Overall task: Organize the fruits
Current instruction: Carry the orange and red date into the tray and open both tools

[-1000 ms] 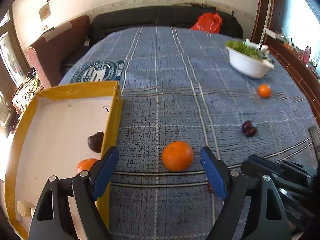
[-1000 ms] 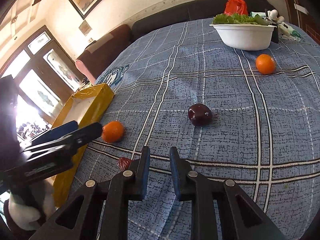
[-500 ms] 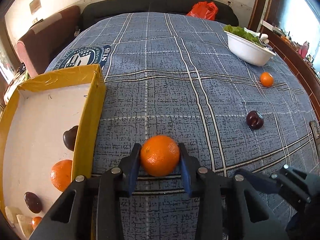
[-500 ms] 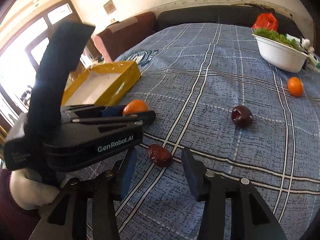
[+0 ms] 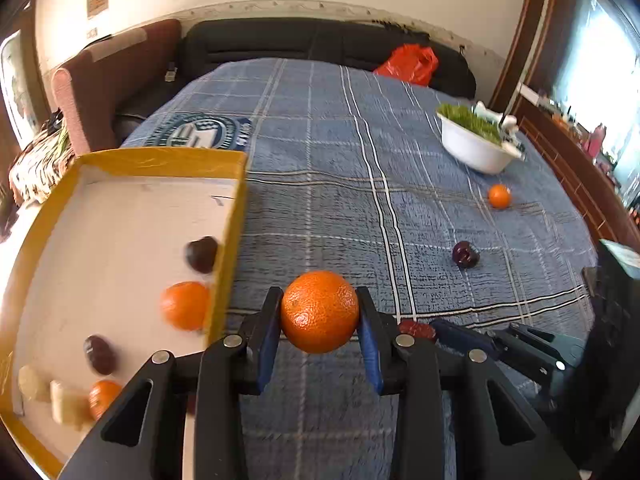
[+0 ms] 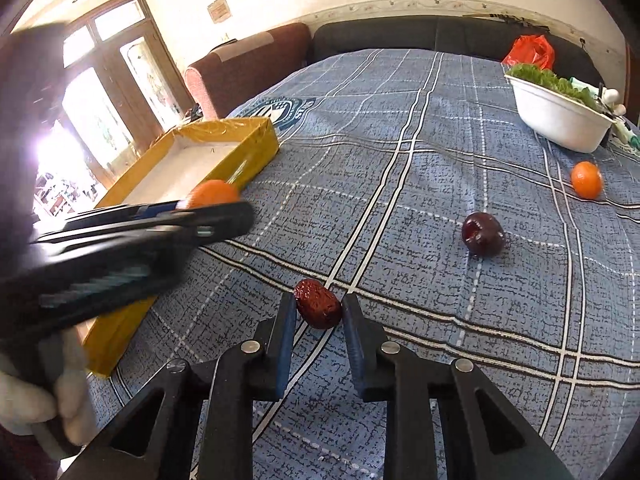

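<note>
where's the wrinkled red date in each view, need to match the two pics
Left wrist view: the red date peeks out low and right of centre, just right of the held orange.
Right wrist view: the date sits low and centre, between the right gripper's pads.
Shared landmark: the dark plum lying on the blue cloth beyond it.

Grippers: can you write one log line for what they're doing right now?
left gripper: shut on orange | right gripper: just closed on red date | yellow box: next

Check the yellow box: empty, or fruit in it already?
Not empty. The yellow box already holds two oranges, dark fruits and pale pieces on its white floor.
</note>
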